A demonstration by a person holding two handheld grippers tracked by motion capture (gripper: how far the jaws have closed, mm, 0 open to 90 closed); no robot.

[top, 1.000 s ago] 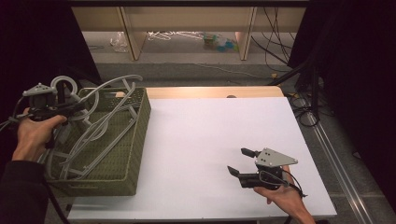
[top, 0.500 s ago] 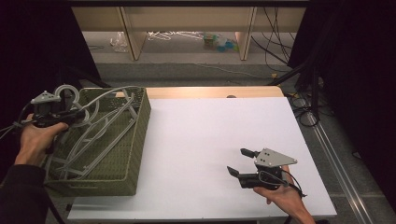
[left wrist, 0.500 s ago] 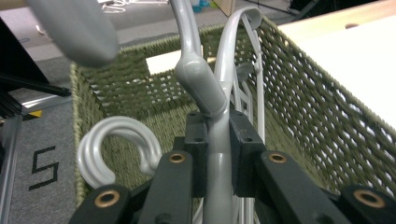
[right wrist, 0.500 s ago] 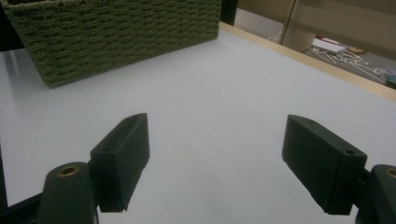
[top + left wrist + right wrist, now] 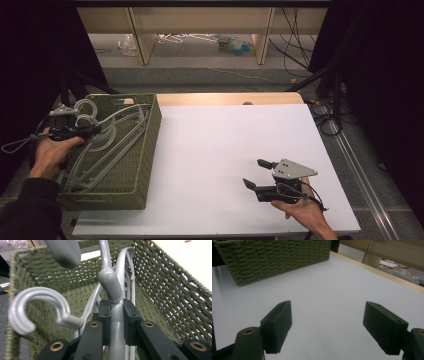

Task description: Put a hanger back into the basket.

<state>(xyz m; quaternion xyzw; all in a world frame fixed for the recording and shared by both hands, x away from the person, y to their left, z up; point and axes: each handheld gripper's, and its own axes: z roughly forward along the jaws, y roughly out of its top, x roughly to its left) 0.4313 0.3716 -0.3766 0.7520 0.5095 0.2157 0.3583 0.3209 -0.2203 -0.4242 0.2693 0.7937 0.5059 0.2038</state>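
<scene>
No legible text, label, brand, number or sign in any view. Woven basket (image 5: pixel 145 150): plain weave, unmarked. Grey hangers (image 5: pixel 110 282): no moulded lettering seen. Bench (image 5: pixel 225 150): blank white surface. Items on far floor (image 5: pixel 235 45) possibly printed, too small and blurred to read.

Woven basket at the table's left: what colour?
Olive green woven basket, clearest in the left gripper view.
</scene>
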